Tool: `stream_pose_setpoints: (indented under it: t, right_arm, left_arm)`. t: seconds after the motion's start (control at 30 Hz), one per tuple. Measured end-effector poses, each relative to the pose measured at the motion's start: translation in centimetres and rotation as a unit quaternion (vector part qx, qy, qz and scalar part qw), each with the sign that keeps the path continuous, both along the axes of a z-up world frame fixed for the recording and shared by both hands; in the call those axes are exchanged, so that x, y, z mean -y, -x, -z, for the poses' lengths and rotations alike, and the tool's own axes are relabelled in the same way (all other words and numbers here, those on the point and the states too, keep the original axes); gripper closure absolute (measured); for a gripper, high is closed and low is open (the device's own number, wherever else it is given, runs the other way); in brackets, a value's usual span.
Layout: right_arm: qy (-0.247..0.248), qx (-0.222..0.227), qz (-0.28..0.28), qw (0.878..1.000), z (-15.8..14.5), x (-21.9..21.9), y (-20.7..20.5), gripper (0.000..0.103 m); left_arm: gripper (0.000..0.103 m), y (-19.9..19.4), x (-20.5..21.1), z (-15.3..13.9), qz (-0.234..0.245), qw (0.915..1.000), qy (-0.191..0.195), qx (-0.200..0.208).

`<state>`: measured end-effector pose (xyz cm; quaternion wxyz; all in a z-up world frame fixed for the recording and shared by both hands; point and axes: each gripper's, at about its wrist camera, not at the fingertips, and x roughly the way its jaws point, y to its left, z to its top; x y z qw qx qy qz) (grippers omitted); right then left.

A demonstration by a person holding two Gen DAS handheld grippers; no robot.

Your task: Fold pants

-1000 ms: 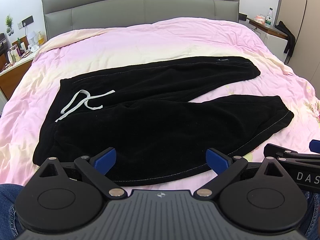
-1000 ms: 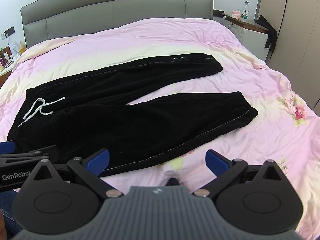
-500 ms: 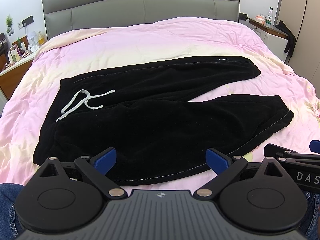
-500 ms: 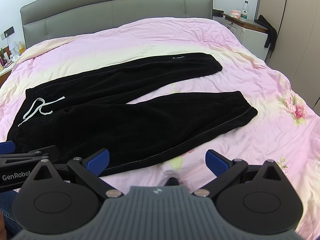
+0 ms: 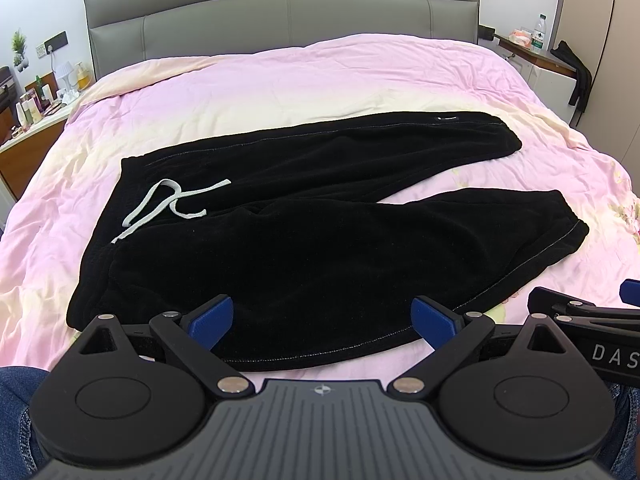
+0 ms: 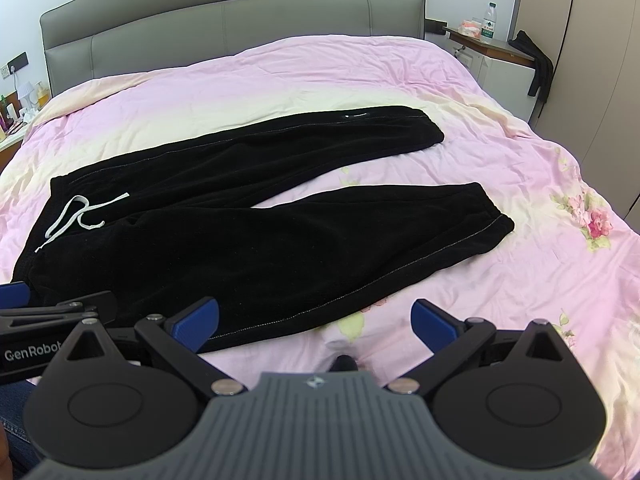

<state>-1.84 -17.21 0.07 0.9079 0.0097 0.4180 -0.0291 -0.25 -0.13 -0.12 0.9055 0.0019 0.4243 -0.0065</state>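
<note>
Black pants [image 5: 320,248] lie flat on the pink bed, waistband at the left with a white drawstring [image 5: 168,204], both legs spread apart toward the right. They also show in the right wrist view [image 6: 240,240]. My left gripper [image 5: 322,318] is open and empty, above the near hem of the pants' seat. My right gripper [image 6: 314,318] is open and empty, above the near edge of the lower leg and the bedsheet. Each gripper shows at the other view's edge.
The pink floral bedcover [image 6: 520,280] spreads all around the pants. A grey headboard [image 5: 280,12] stands at the back. A nightstand with bottles [image 5: 28,112] is at the left, another with a water bottle [image 6: 488,24] at the right, beside wardrobe doors.
</note>
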Motion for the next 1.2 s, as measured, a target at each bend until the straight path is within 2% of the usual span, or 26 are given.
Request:
stream_pose_setpoints:
  t: [0.87, 1.2]
  right_arm:
    - [0.000, -0.002, 0.001, 1.000, -0.07, 0.10, 0.00, 0.005]
    - [0.001, -0.008, 0.002, 1.000, 0.10, -0.03, -0.43, 0.005]
  left_arm:
    - [0.000, -0.02, 0.07, -0.02, 0.000, 1.0000, 0.000, -0.001]
    - [0.000, 0.08, -0.34, 0.83, -0.001, 1.0000, 0.002, -0.006]
